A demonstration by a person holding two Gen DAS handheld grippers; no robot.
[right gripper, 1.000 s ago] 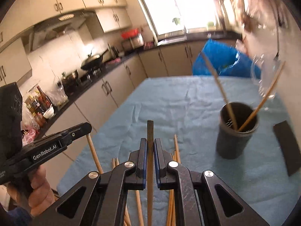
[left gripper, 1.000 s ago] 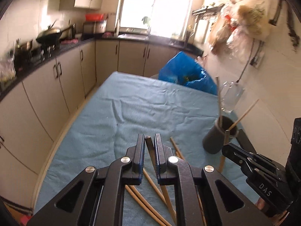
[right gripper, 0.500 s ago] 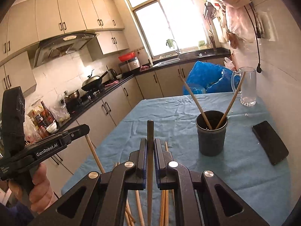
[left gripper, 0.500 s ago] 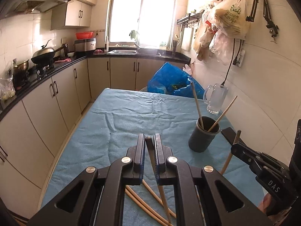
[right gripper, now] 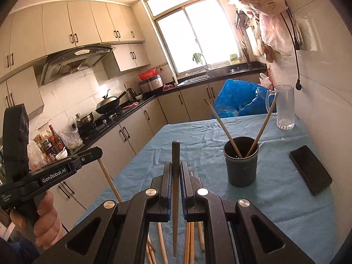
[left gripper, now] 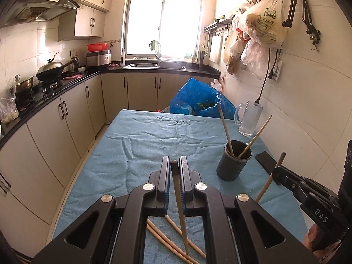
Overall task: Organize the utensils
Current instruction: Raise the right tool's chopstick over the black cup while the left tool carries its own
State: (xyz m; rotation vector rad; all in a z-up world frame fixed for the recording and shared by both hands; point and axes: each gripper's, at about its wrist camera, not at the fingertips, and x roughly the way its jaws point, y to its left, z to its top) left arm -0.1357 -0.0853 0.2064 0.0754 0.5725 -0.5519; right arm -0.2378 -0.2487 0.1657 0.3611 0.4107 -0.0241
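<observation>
- My left gripper [left gripper: 175, 165] is clamped on a dark-tipped chopstick [left gripper: 179, 206]; its blunt end stands level with my fingertips and its thin end slants down toward me.
- Under that gripper, loose wooden chopsticks [left gripper: 176, 228] lie on the blue tablecloth [left gripper: 154, 136], partly hidden by the gripper's arms.
- Ahead and to the right of my left gripper stands the dark holder cup [left gripper: 233, 164] with two chopsticks leaning apart inside.
- My right gripper [right gripper: 175, 171] is pinched narrow on another dark chopstick [right gripper: 175, 193], held nearly upright, its blunt end poking above my fingertips.
- Below the right gripper, more wooden chopsticks [right gripper: 190, 239] lie on the cloth, mostly covered by the gripper body, so I cannot count them.
- From the right gripper, the holder cup sits ahead and to the right, well apart from my fingertips.
- Further right lie a black phone [right gripper: 310, 169] and a glass mug [right gripper: 285, 106] near the wall.
</observation>
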